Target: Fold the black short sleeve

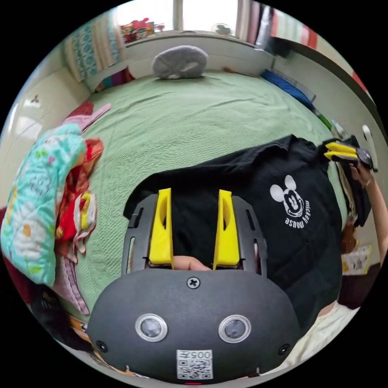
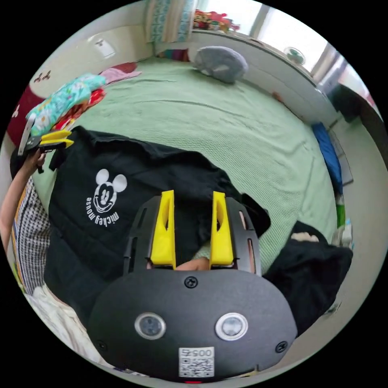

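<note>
A black short-sleeve shirt (image 1: 307, 250) with a white cartoon print lies spread near the front edge of the green bed (image 1: 182, 121), and part of it hangs over that edge. My left gripper (image 1: 194, 192) is over the shirt's one side, jaws apart with black cloth behind them. My right gripper (image 1: 325, 149) is at the shirt's far corner. In the right gripper view the shirt (image 2: 81, 242) runs from my right gripper (image 2: 193, 194), jaws apart over a sleeve end, across to the left gripper (image 2: 42, 140) at the opposite corner.
A heap of colourful clothes (image 1: 40, 202) sits at the bed's side. A grey cushion (image 1: 180, 60) rests at the far end under a window. Another dark garment pile (image 2: 311, 258) lies beside the bed (image 2: 202, 113). A person's forearm (image 1: 378, 210) reaches in.
</note>
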{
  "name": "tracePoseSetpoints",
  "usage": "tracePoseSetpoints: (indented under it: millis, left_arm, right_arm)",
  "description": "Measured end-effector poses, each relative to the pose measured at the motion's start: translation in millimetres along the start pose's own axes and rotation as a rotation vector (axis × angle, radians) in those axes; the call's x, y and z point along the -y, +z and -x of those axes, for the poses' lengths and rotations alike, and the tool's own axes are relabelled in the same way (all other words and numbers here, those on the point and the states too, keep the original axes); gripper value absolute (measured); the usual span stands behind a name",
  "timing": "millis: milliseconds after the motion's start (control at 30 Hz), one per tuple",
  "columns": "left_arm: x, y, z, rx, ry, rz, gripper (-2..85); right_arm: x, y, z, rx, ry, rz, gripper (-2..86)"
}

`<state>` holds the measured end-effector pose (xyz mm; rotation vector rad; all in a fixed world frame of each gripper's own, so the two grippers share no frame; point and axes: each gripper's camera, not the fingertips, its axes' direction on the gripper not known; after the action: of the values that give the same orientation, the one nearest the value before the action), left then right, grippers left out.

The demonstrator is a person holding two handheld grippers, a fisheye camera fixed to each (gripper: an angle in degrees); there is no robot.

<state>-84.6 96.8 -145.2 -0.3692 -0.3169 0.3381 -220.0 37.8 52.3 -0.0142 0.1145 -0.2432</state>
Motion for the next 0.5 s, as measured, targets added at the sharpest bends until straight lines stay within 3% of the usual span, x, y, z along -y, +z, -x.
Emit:
tracePoseSetpoints:
  millis: [133, 300, 500]
  left_arm:
    - [18.3, 33.3, -25.7, -0.007, 0.060, 0.037, 16.2]
    - [38.1, 65.0, -28.1, 0.021, 0.055, 0.076, 12.9]
    - [72.2, 59.1, 20.0, -0.014, -0.131, -0.021, 12.3]
  right_arm:
    - [41.1, 43.2, 40.3, -0.058, -0.097, 0.056, 10.0]
    - [79.5, 88.5, 55.0, -0.121, -0.103, 0.166, -0.4]
    - [118.6, 64.6, 11.4, -0.107, 0.218, -0.053, -1.2]
